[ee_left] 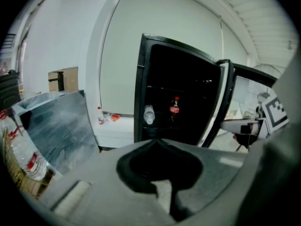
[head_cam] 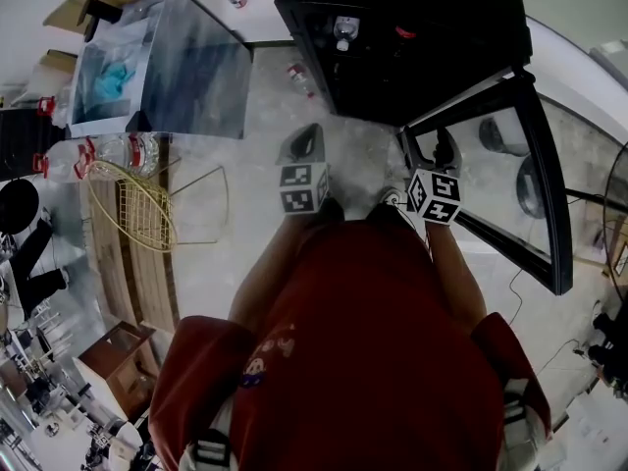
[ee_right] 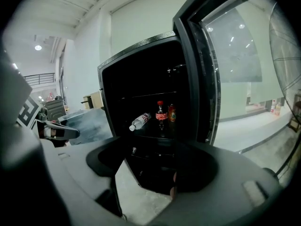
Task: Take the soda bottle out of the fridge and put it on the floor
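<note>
Here the soda bottle [ee_right: 161, 112] stands upright on a shelf inside the open fridge [ee_right: 141, 74], near a lying water bottle [ee_right: 139, 121]. Only the right gripper view shows an orange-labelled bottle [ee_right: 172, 113] just beside it. The left gripper [ee_left: 157, 142] has its jaws together; the right gripper [head_cam: 444, 151] has them apart, on nothing.

Shirt [head_cam: 373, 341]: dark red, short sleeves, small cartoon print [head_cam: 257, 361].
Straps [head_cam: 208, 449]: pale, buckled.
Left gripper [head_cam: 309, 131], right gripper [head_cam: 446, 145]: grey, black-and-white marker cubes.

no print can be read anywhere; the soda bottle [ee_right: 161, 113] shows red wrapping too small to make out.
</note>
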Tool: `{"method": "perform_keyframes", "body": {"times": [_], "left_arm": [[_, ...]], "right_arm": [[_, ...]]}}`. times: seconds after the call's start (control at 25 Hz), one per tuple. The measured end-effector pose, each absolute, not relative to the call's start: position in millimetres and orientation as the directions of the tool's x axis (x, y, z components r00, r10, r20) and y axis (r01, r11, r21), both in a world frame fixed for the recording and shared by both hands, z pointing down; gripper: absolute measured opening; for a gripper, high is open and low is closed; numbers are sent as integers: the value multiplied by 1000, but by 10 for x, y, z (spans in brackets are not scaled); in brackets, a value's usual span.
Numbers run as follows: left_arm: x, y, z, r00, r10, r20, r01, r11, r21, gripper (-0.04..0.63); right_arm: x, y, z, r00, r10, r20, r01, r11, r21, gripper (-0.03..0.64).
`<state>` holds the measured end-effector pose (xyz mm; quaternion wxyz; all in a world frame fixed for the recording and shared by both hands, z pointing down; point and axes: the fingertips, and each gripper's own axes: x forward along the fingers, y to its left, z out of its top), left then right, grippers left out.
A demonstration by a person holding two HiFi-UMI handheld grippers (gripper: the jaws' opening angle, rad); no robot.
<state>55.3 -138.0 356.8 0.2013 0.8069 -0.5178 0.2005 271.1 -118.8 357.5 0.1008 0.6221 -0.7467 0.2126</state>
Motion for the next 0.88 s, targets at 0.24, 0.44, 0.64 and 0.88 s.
{"method": "perform_keyframes", "body": {"times": [0.24,0.44,0.64,0.88], "left_arm": [[550,-1354,3579,377,-752,541,-919,-378,116,0],[602,-1325,3601,382,-744,548,-916,-383,119,0],[604,-1286,3643,383,-731,565,-914,-390,115,0],[602,-1290,3692,383,-724,573,-914,-388,121,0]], "right_arm": [[2719,-1179,3637,-202,-878,435,-973,129,-192,299],[2732,-1269,3647,-200,-880,430,-974,128,-189,300],[2639,-1425,3645,-213,-882,421,-971,144,-190,299],[2522,-1626,3645,-234,-884,405,-968,174,-180,299]]}}
